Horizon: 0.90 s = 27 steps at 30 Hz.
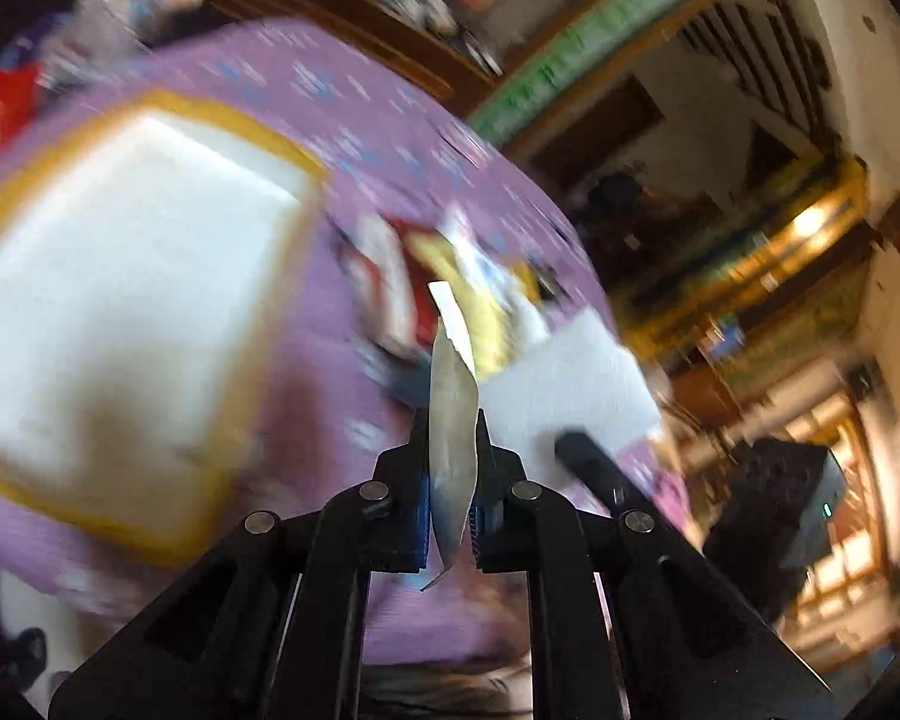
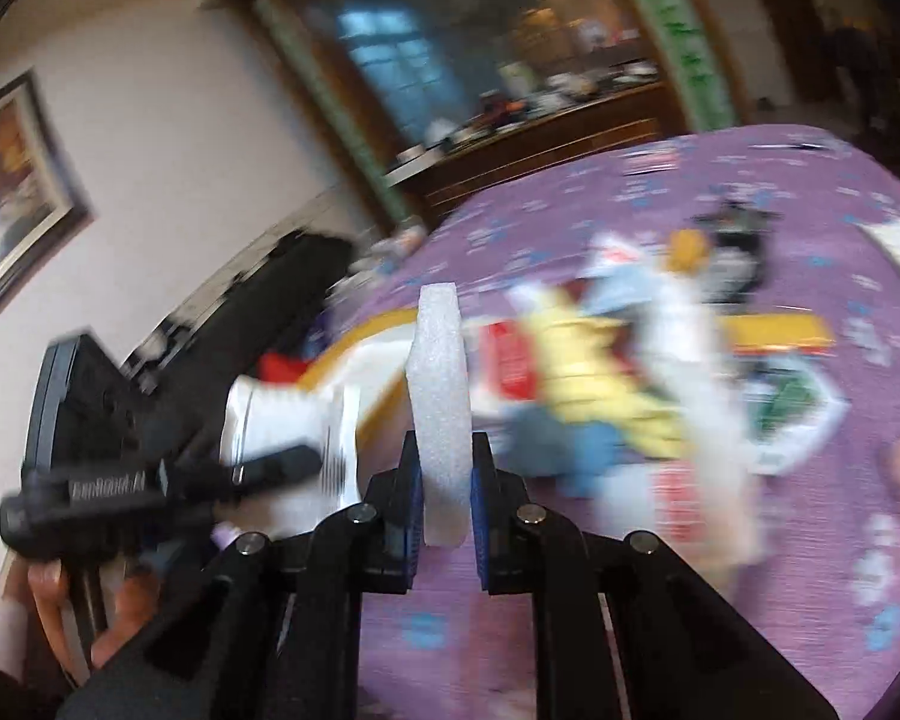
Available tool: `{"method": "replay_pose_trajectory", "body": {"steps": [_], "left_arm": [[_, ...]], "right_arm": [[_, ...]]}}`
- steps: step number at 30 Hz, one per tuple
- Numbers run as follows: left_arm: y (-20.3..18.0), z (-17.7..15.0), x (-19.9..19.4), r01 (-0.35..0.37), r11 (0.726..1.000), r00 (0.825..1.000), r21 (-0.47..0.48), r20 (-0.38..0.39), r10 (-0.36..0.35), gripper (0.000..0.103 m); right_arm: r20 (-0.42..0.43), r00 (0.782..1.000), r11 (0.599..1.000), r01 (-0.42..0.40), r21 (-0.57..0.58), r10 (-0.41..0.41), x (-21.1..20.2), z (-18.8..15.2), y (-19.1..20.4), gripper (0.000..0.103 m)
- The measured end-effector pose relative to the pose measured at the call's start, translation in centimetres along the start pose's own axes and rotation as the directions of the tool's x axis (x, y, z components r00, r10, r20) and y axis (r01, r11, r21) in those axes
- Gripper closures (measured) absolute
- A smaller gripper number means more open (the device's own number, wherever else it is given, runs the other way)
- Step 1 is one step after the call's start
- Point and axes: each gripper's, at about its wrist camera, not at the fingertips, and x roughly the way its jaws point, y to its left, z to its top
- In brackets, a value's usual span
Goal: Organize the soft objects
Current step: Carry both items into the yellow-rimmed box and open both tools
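My left gripper (image 1: pixel 450 429) is shut on a thin pale flat piece (image 1: pixel 450 420), seen edge-on and sticking up between the pads. My right gripper (image 2: pixel 444 450) is shut on a white foam slab (image 2: pixel 441 384) that stands upright in its jaws. That foam slab (image 1: pixel 570 378) also shows in the left wrist view with the right gripper (image 1: pixel 573 447) on its near edge. In the right wrist view the left gripper (image 2: pixel 282 471) carries its white piece (image 2: pixel 294 414) at the left. A blurred pile of soft things (image 2: pixel 606 372) in yellow, blue, red and white lies on the purple cloth (image 2: pixel 570 630).
A white tray with a yellow rim (image 1: pixel 240 120) lies on the cloth at the left of the left wrist view. A hand (image 2: pixel 54 600) holds the left gripper's handle. A wooden sideboard (image 2: pixel 540 138) full of items stands behind the table. Both views are motion-blurred.
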Motion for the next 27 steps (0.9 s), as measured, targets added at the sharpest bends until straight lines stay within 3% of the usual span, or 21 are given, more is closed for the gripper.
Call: {"method": "replay_pose_trajectory", "body": {"steps": [5, 12, 20, 22, 24, 26, 27], "left_arm": [[4.9, 0.3, -2.8, -0.107, 0.991, 0.989, -0.079, 0.096, 0.114, 0.094], [10.4, 0.9, -2.7, -0.136, 0.963, 0.982, -0.233, 0.096, 0.162, 0.094], [12.5, 1.8, 0.5, -0.129, 0.949, 0.985, -0.289, 0.073, 0.156, 0.094], [12.5, 1.6, 1.0, -0.147, 0.945, 0.982, -0.291, 0.069, 0.174, 0.094], [12.9, 2.6, 2.3, -0.163, 0.949, 0.980, -0.271, 0.065, 0.186, 0.089], [12.2, 2.6, 2.5, -0.203, 0.950, 0.972, -0.238, 0.066, 0.225, 0.058], [11.6, 2.5, 2.2, -0.226, 0.951, 0.966, -0.213, 0.079, 0.247, 0.052]], "right_arm": [[-0.105, 0.989, 0.992, -0.109, -0.061, 0.102, 5.3, 0.5, 4.5, 0.091], [-0.283, 0.941, 0.980, -0.199, -0.019, 0.186, 13.8, 1.0, 8.2, 0.091], [-0.363, 0.922, 0.987, -0.156, -0.038, 0.132, 18.1, 0.1, 9.6, 0.090], [-0.359, 0.926, 0.990, -0.136, -0.039, 0.113, 18.0, 0.1, 9.3, 0.090], [-0.357, 0.928, 0.991, -0.127, -0.034, 0.107, 17.8, 0.2, 9.1, 0.089], [-0.350, 0.932, 0.992, -0.116, -0.039, 0.095, 16.7, 0.2, 8.4, 0.086], [-0.344, 0.936, 0.993, -0.102, -0.051, 0.079, 16.4, 0.3, 8.4, 0.070]]}}
